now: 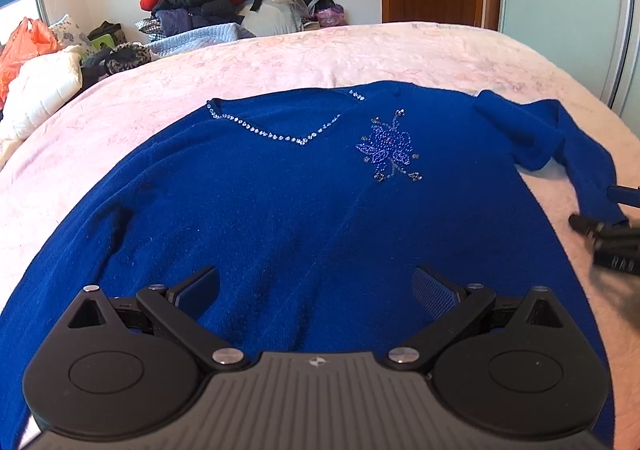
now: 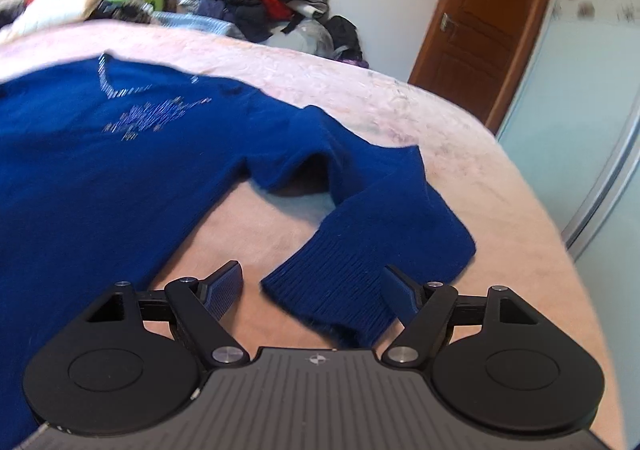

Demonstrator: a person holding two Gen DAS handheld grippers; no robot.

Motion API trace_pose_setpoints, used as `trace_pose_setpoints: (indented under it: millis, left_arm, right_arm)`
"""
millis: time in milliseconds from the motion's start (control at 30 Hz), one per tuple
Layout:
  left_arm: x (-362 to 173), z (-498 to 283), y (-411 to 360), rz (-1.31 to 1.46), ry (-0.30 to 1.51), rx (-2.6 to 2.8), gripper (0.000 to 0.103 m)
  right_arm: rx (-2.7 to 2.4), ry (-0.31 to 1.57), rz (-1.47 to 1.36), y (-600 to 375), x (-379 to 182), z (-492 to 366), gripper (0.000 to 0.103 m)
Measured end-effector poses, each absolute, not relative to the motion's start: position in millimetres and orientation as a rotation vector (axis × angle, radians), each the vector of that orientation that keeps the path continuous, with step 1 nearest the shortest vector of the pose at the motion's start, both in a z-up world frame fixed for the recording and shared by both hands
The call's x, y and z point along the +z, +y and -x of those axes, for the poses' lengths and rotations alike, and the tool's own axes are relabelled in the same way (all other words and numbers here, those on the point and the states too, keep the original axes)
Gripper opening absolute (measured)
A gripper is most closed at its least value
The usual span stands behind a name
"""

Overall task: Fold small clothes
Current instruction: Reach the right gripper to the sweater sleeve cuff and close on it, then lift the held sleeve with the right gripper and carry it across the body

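The right tongs (image 2: 314,292) are held wide apart, and the ribbed cuff (image 2: 332,298) of the sweater's sleeve (image 2: 384,217) is seen lying between the two fingers, apparently not yet pinched. From the cuff the sleeve's long axis is carried forward and to the left, bending back toward the shoulder. The left tongs (image 1: 316,290) are likewise held apart, empty, over the lower body of the blue sweater (image 1: 280,201), which is spread front-up on the pink bed (image 1: 360,53), neckline away. The sleeve is nearer the right hand, so the next fold is judged to be a grasp on the cuff, carried leftward across the body.
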State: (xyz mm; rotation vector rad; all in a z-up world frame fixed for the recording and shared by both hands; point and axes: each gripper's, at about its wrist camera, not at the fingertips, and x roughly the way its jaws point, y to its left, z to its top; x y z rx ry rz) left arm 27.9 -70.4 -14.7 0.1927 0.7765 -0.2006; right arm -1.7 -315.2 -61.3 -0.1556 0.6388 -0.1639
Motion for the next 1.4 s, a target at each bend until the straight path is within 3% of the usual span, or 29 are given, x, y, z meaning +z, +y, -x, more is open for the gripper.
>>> trace_pose_setpoints:
  millis: [67,133,233,267,800,1067,1400]
  left_arm:
    - [-17,-31,-72,-0.204,0.782,-0.190,0.103]
    - [-19,-36,-73,-0.217,0.787,-0.170,0.103]
    - [-19,-42,-75,-0.223,0.786,-0.149,0.103]
    - [-19,-45,-76,-0.228,0.786,-0.143,0.103]
    - [-26,-55,-74,-0.282,0.800,-0.094,0.103]
    - [-23,-56,-69,-0.269,0.796,-0.084,0.103]
    - [-21,-61,-61,-0.264,0.794,-0.060,0.103]
  right_arm:
    - [-0.147,0.635,0.042,-331,-62,1,0.059]
    - [-0.169,0.623,-0.002,-340,-61,4,0.036]
    - [-0.178,0.606,-0.062,-351,-60,8,0.018]
    - [-0.181,0.597,-0.087,-355,-59,10,0.016]
    - [-0.023,0.229,-0.974,-486,-45,21,0.016]
    - [-0.187,0.059,-1.078,-558,-28,38,0.016]
    - [-0.263,-0.015,-1.040,-587,-13,31,0.016]
